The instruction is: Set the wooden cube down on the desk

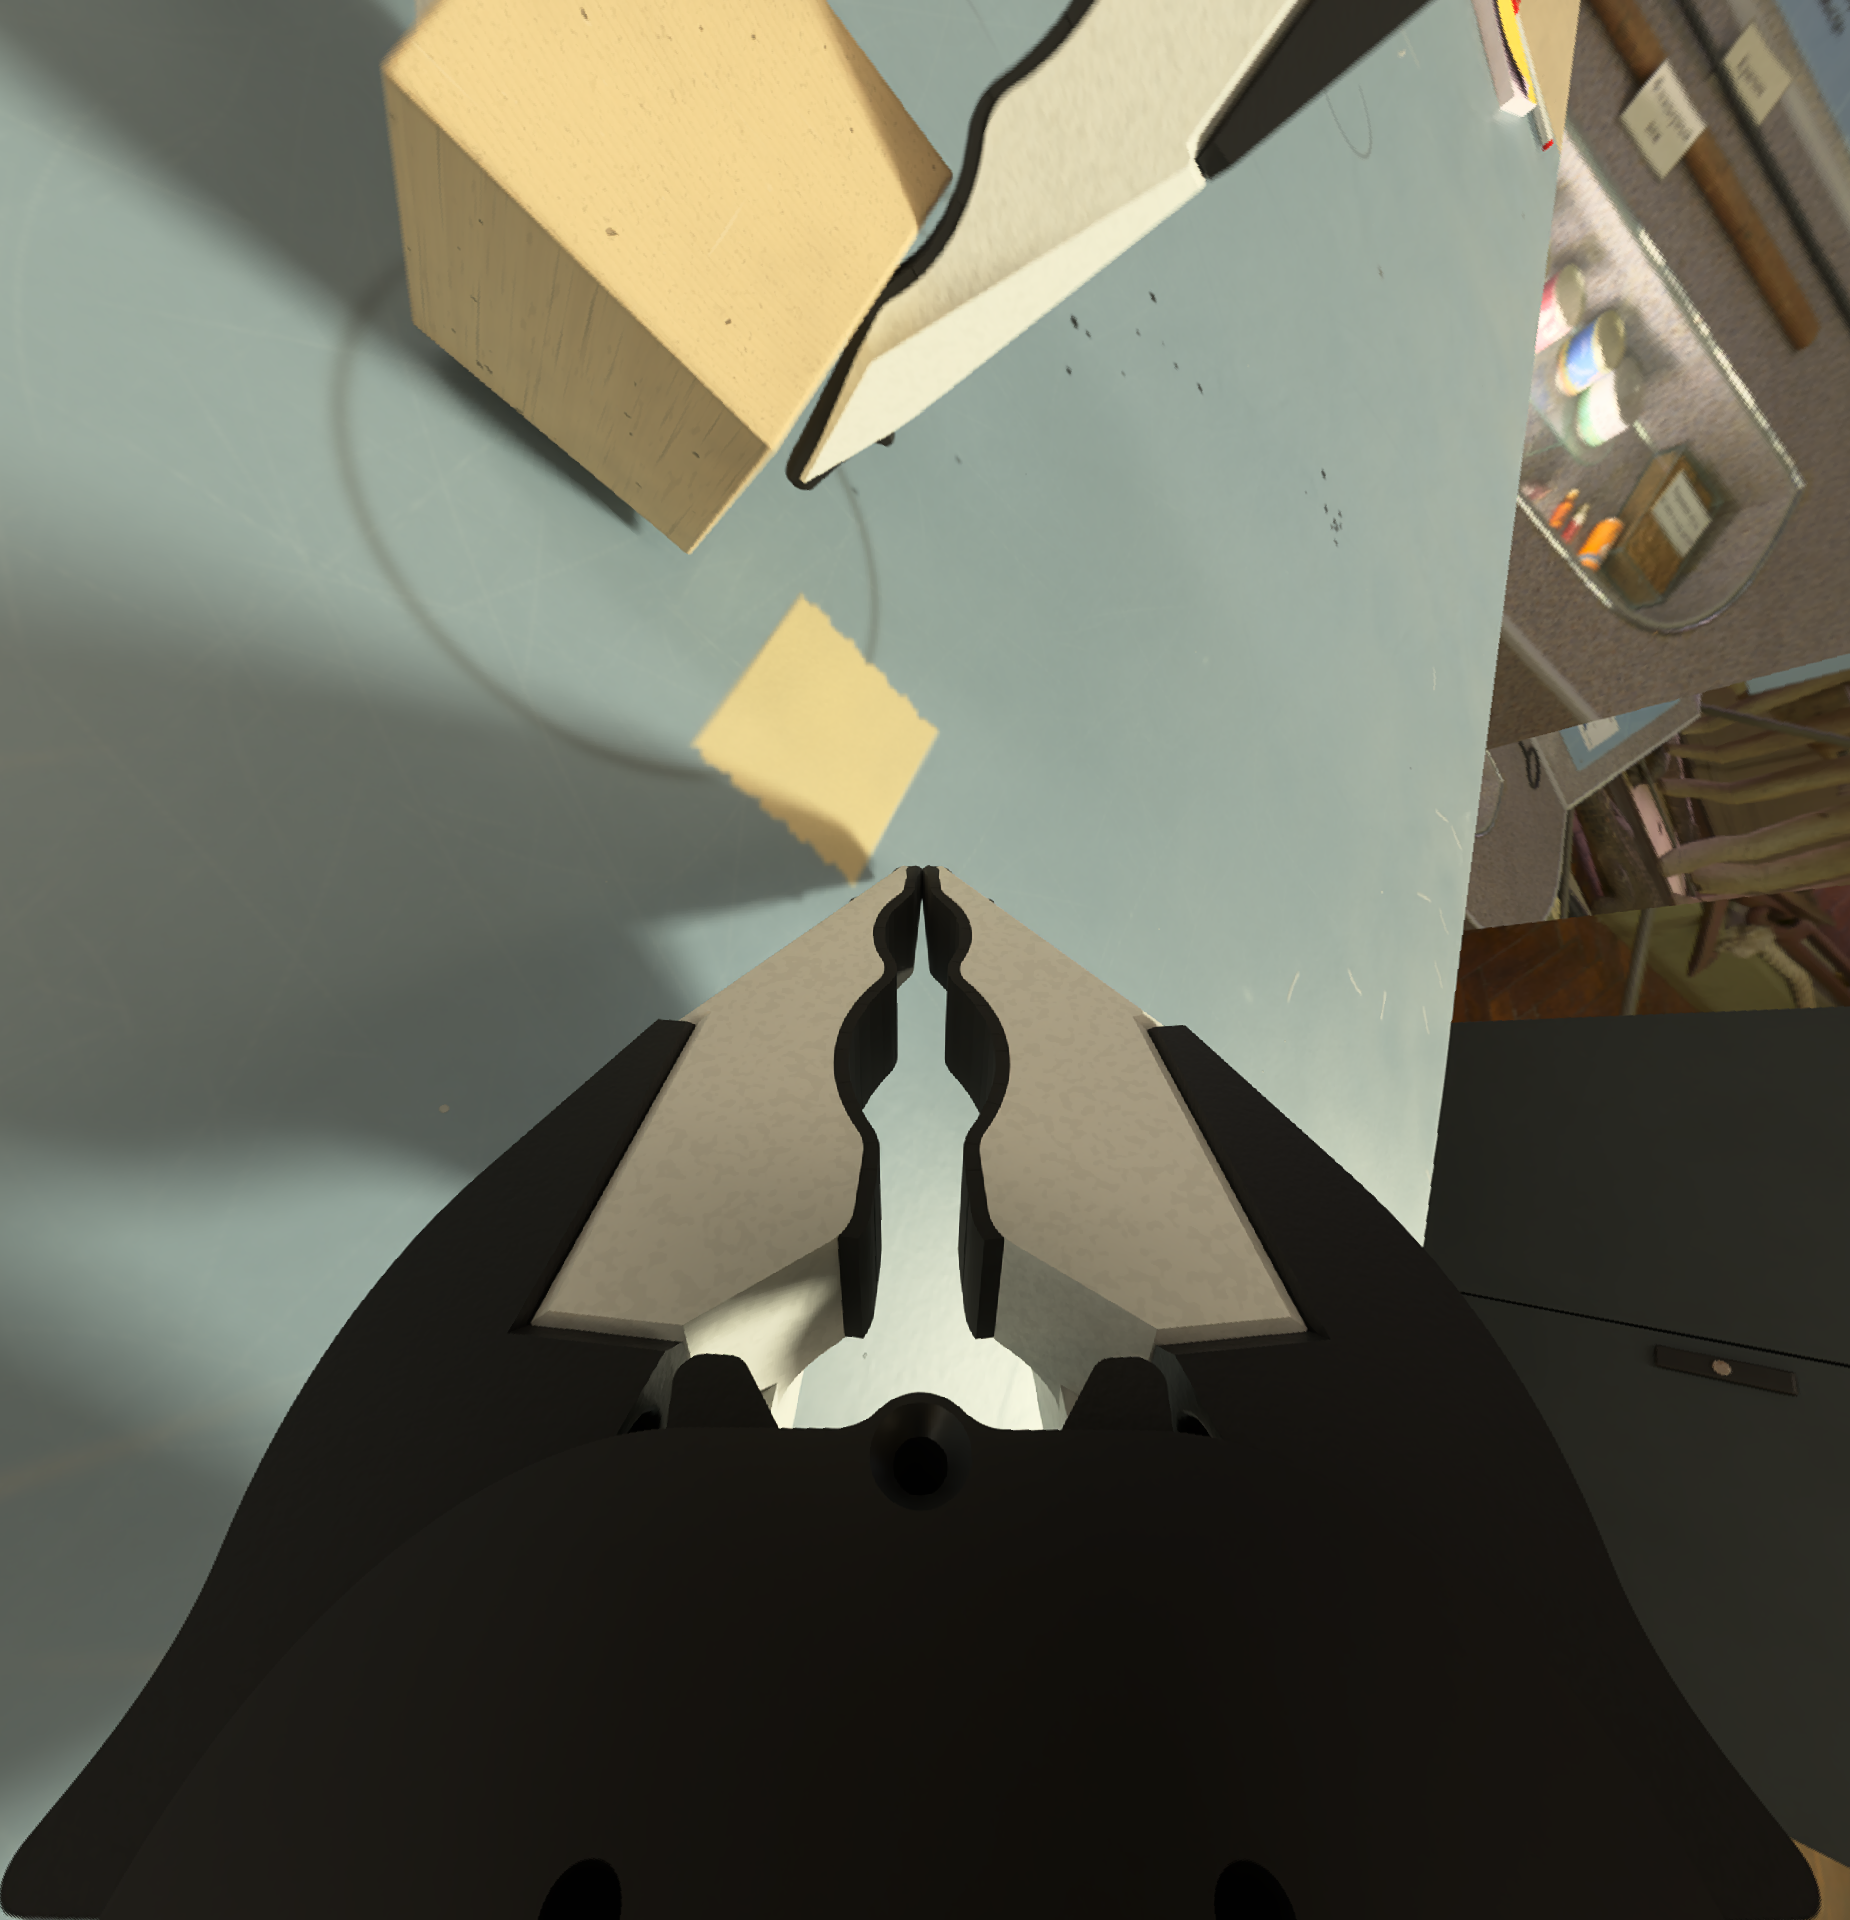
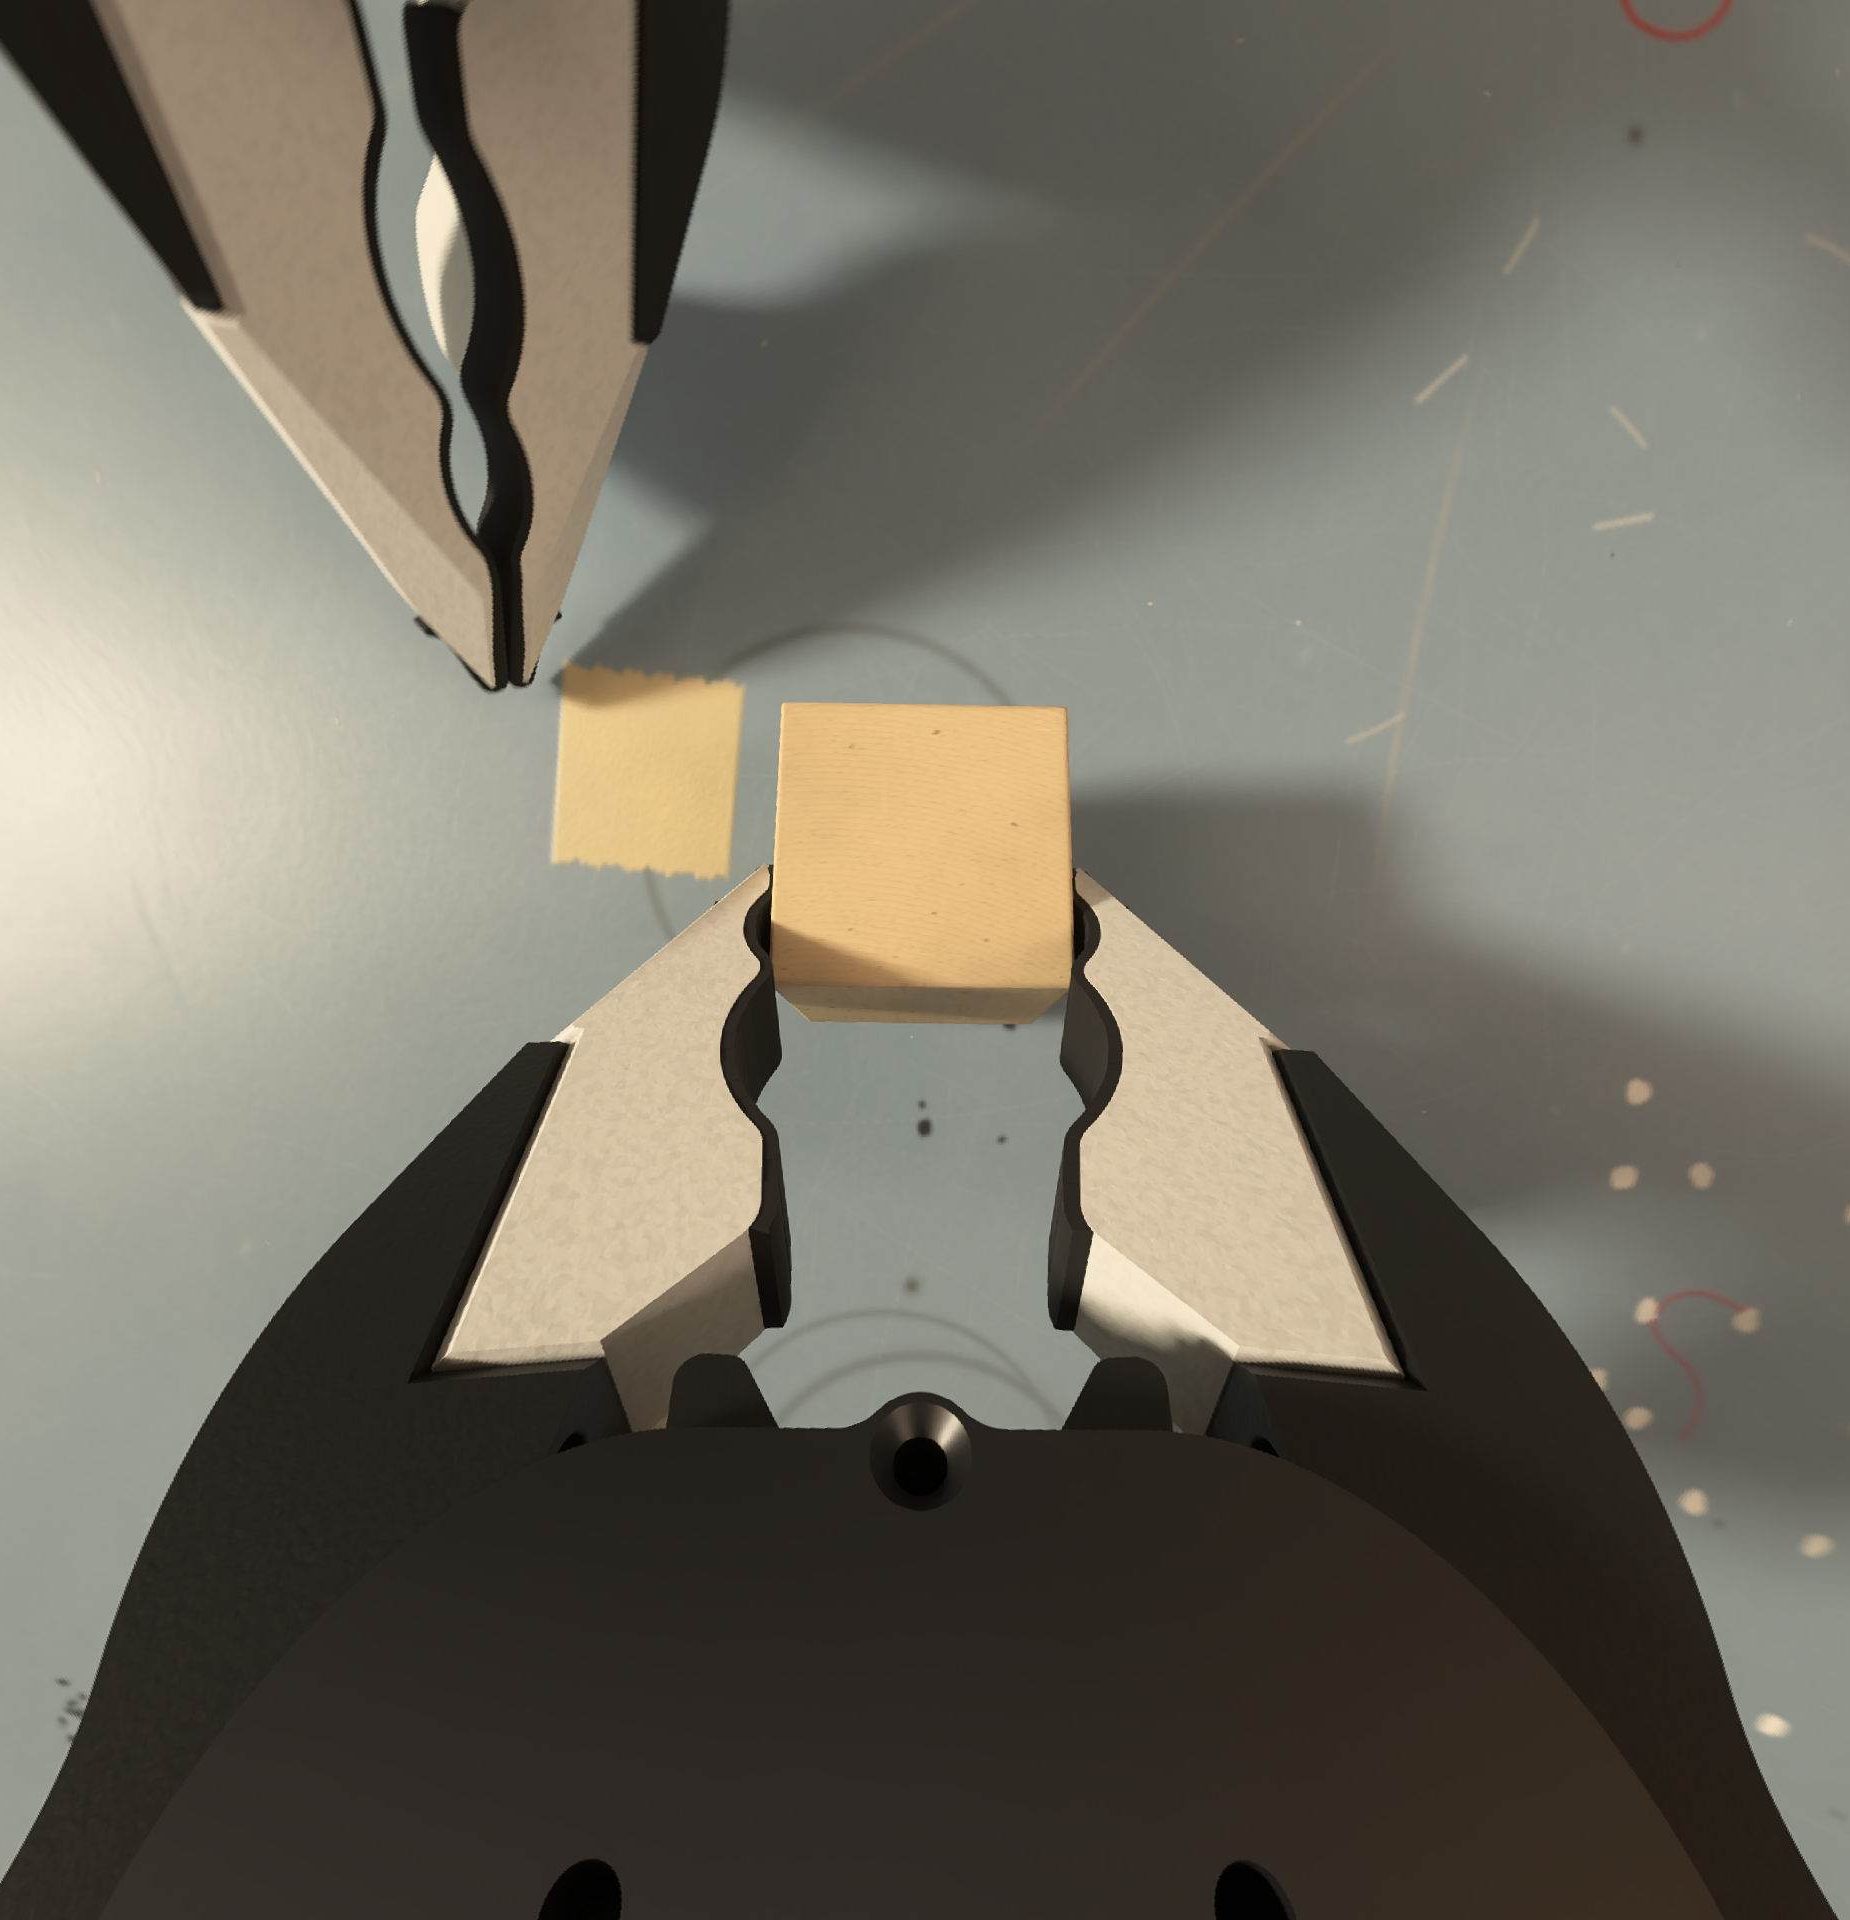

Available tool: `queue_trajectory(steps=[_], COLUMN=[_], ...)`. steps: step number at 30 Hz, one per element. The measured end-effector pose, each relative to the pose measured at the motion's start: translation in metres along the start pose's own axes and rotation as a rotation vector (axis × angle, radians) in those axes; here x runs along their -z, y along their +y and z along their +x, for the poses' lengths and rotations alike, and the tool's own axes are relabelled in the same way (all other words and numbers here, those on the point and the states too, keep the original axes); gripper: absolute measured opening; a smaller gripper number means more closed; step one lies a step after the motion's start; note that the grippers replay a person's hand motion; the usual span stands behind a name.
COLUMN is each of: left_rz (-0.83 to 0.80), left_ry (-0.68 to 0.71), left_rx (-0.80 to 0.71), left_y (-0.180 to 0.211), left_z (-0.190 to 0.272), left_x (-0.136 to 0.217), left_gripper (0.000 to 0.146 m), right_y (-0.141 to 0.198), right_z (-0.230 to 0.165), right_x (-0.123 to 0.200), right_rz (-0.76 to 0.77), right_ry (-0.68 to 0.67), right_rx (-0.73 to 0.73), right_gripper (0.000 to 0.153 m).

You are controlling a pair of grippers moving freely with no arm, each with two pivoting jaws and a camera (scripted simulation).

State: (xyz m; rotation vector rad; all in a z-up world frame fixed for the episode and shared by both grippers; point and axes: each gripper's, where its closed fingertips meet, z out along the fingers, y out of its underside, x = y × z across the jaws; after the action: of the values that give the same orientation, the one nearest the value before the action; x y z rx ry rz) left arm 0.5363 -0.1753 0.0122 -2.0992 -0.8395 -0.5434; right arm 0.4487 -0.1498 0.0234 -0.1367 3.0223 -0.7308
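Right now we hold the wooden cube (image 2: 919,852) clamped in our right gripper (image 2: 921,914), its two pale fingers (image 2: 640,1122) pressed against the cube's left and right faces near the fingertips, so the block sticks out ahead of them. Seen from the right wrist view, the cube sits straight between the jaws, top face toward us, and its shadow falls on the grey-blue desk (image 2: 1316,935) to the right of it; we cannot tell from this view whether its underside touches the desk. From the left wrist view the cube (image 1: 640,260) appears ahead and to the left of our left gripper (image 1: 921,873), tilted to that camera, with one finger of the right gripper (image 1: 1014,281) lying along its right side. Our left gripper is clenched with nothing in it, its tips meeting in a thin seam. In the right wrist view that same left gripper (image 2: 507,681) comes in from the upper left, its closed tips just beside the upper left corner of a small yellow paper square (image 2: 646,774) that lies flat on the desk. The paper lies just left of the cube and ahead of our left gripper's tips (image 1: 817,738). A thin dark ring drawn on the desk (image 1: 381,540) curves near the paper and the cube.
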Motion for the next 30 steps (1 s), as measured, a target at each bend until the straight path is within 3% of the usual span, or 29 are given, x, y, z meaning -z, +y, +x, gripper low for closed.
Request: queue_trajectory(steps=[3,5,7,10,15,19,23,27,28,30], left_rz=[0.001,-0.003,-0.012,-0.029,-0.01,-0.014,-0.01,-0.018,-0.016,-0.008], left_ry=[-0.001,-0.007,-0.011,-0.03,-0.062,-0.047,-0.058,-0.041,-0.043,-0.051], left_rx=[0.003,0.001,0.003,0.006,0.031,0.039,0.023,0.03,0.03,0.035], left_y=[0.0,0.0,0.0,0.001,0.0,0.0,-0.001,-0.001,-0.001,-0.001], left_z=[0.0,0.0,-0.001,-0.001,-0.003,-0.002,-0.002,-0.002,-0.002,-0.003], left_x=[0.0,0.0,-0.001,-0.001,-0.002,-0.002,-0.002,-0.002,-0.002,-0.002], left_gripper=[0.0,0.0,0.0,0.0,0.0,0.0,0.0,0.0,0.0,0.0], right_y=[-0.003,-0.007,-0.007,-0.006,-0.001,-0.003,-0.008,0.001,0.003,0.005], right_z=[-0.005,-0.024,-0.024,-0.001,-0.026,-0.002,-0.028,0.007,0.002,-0.028], right_x=[-0.002,-0.004,-0.005,-0.004,-0.003,-0.004,-0.007,-0.002,-0.002,-0.001], right_rz=[0.035,0.021,0.011,0.097,0.021,0.124,0.09,0.183,0.192,0.124], right_ry=[-0.053,-0.11,-0.078,-0.039,-0.074,-0.018,-0.05,-0.014,-0.036,-0.093], right_rx=[-0.052,0.05,0.082,-0.065,0.126,-0.023,0.124,-0.077,-0.071,0.087], right_gripper=[0.052,0.052,0.052,0.052,0.052,0.052,0.052,0.052,0.052,0.052])
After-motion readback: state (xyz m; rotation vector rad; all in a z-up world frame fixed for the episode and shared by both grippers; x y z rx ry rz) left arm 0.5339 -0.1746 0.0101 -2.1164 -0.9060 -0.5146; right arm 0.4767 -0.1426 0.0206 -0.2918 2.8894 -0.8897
